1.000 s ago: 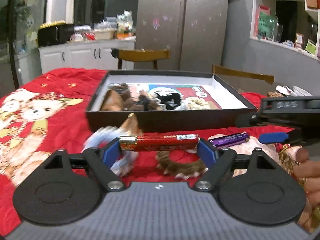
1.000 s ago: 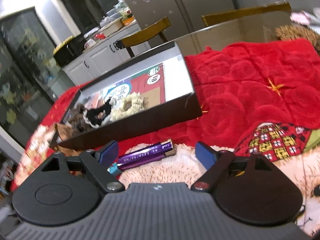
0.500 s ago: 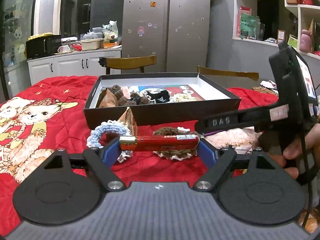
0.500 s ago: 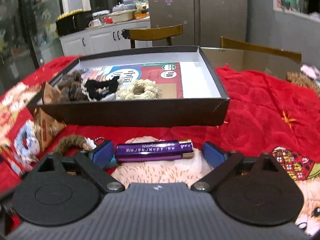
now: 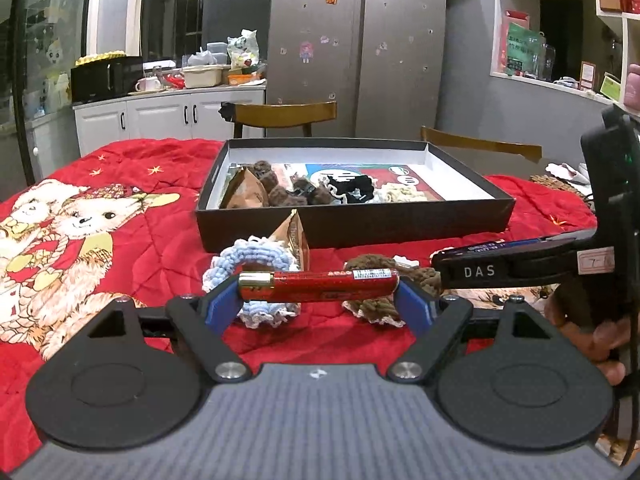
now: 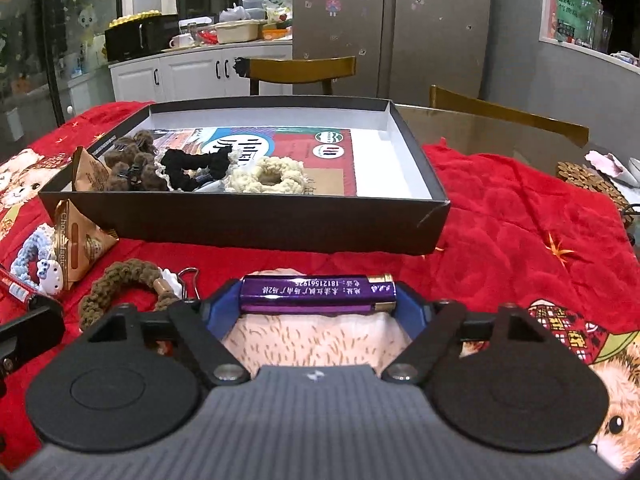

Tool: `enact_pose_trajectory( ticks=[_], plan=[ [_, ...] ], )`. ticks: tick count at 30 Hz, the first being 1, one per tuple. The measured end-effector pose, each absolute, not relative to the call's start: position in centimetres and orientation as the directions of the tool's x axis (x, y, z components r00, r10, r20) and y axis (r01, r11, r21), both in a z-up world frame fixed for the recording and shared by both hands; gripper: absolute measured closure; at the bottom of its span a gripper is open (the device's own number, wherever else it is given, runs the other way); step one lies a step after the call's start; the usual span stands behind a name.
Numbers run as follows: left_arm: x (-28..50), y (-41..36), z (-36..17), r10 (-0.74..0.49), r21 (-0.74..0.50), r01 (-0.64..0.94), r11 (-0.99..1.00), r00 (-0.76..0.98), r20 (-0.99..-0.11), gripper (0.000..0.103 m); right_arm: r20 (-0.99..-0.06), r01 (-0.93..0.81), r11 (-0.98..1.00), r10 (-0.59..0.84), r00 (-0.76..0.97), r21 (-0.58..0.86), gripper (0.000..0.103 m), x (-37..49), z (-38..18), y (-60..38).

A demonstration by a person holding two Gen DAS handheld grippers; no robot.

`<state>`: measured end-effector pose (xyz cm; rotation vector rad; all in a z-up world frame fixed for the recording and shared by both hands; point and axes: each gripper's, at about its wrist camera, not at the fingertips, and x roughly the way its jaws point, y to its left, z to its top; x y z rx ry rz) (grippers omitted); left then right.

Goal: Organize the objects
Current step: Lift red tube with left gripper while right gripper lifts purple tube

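My left gripper (image 5: pixel 318 292) is shut on a red lighter (image 5: pixel 316 286), held crosswise by its two ends just above the red blanket. In the right wrist view a purple lighter (image 6: pixel 316 290) lies crosswise on the blanket's white bear print. My right gripper (image 6: pixel 318 300) is closing on it, and the blue pads touch both of its ends. The black open box (image 6: pixel 240 228) stands right behind both lighters. It holds brown, black and cream scrunchies and a triangular snack packet. In the left wrist view a hand holds the right gripper at the right edge.
In front of the box lie a blue scrunchie (image 5: pixel 256 256), a triangular snack packet (image 6: pixel 76 240) and a brown scrunchie with a clip (image 6: pixel 120 276). A woven mat (image 6: pixel 592 184) lies at the far right. Wooden chairs (image 5: pixel 280 114) stand behind the table.
The right gripper rolled level, squared up to the purple lighter, and its jaws came in onto the lighter's ends. The left gripper kept the red lighter and settled a little back from the box.
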<state>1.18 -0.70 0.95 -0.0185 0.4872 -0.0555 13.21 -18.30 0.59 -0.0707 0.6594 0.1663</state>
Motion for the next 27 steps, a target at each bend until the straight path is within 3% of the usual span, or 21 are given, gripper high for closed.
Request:
enact_pose_trajectory(
  ticks=[16,27],
  plan=[
    [0.8,-0.8,1.2,-0.027,0.004,0.032,0.999,0.902,-0.430,0.018,-0.604,-0.109,0.993,0.117,0.789,0.050,0.023,13.2,1.1,-19.3],
    [1.2,-1.0,0.9,-0.040,0.004,0.047,0.999,0.892,-0.451,0.018,-0.585,-0.089,0.992,0.124,0.802,0.089,0.023,13.0,1.6,-20.1]
  ],
)
